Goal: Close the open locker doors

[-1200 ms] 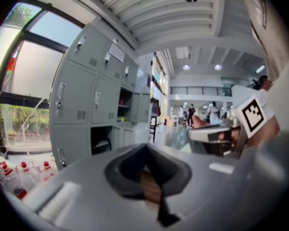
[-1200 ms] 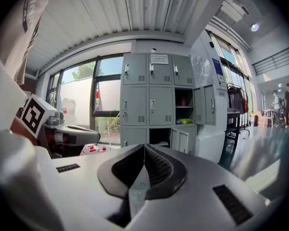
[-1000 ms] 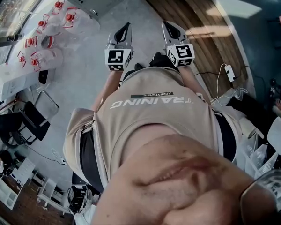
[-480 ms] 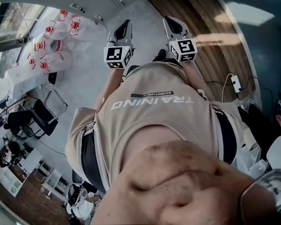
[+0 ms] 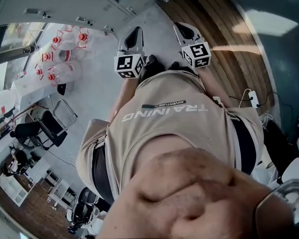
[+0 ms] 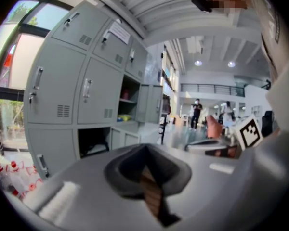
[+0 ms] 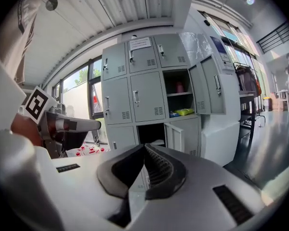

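**Both grippers shut and empty, lockers ahead with doors hanging open**

In the head view the left gripper (image 5: 134, 35) and the right gripper (image 5: 183, 30) are held out side by side in the upper middle of the frame, above grey floor. In each gripper's own view the jaws are pressed together at the tips, with nothing between them.

The grey locker bank (image 7: 135, 88) fills the centre of the right gripper view, well apart from both grippers. Two compartments stand open:

- A middle-row compartment (image 7: 178, 94), right of centre, holds something yellow on its shelf. Its door (image 7: 201, 89) is swung out to the right.
- A bottom-row compartment (image 7: 151, 133) sits just below it, with its door (image 7: 181, 135) ajar.

The doors look like thin painted sheet steel: stiff, light and smooth, and likely to swing easily on their hinges. They probably need no grasp. A push with the closed jaws on the flat face near the free edge, far from the hinge, should carry each one round. The paint may let the tips skid, and a door pushed too briskly could bounce back off its latch.
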A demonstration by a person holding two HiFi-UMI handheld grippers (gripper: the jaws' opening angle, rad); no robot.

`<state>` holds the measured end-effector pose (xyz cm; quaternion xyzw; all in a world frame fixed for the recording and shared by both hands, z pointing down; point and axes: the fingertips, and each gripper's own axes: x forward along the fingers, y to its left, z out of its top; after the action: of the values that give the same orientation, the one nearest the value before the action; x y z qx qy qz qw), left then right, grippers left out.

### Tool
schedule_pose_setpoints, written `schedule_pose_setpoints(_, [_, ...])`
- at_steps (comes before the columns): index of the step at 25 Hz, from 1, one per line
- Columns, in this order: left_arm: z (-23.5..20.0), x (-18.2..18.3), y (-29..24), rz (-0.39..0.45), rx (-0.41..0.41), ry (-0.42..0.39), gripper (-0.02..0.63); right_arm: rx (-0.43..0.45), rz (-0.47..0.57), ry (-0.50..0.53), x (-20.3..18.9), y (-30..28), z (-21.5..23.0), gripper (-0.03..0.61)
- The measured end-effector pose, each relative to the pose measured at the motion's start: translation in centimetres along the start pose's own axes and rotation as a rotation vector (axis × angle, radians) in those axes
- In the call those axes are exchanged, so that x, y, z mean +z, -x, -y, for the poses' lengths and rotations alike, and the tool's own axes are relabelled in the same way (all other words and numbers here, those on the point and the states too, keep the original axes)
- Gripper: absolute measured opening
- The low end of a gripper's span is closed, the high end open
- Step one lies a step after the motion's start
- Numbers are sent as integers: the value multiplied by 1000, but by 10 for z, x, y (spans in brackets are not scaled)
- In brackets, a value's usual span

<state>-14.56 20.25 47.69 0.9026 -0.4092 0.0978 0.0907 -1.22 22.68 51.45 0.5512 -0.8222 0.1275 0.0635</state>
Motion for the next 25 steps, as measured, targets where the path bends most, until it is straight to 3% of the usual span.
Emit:
schedule_pose_setpoints(5, [-30,-3,-30,-22,-11,-1,-2,25,6,80,22,-40,6,15])
schedule_pose_setpoints(9, [-60,0,-67,-35,-46,24,-2,-16,-21,36,32,-70,23,15])
schedule_pose_setpoints(14, [-100,35,-123,11,-117,-21,-2,-83,-41,-34,44,-115,58,15])
schedule_pose_setpoints(18, [-115,38,-153,12,-179,-44,-2,-156,-54,-59,43,-143,81,15])
schedule_pose_setpoints(21, [-127,33,-167,-21,-184,-33,-2,-190,-60,-83,43,-154,90,15])
schedule_pose_setpoints(25, [-138,31,-191,-34,-172,-14,-2,-166,-87,-48,43,-175,112,15])
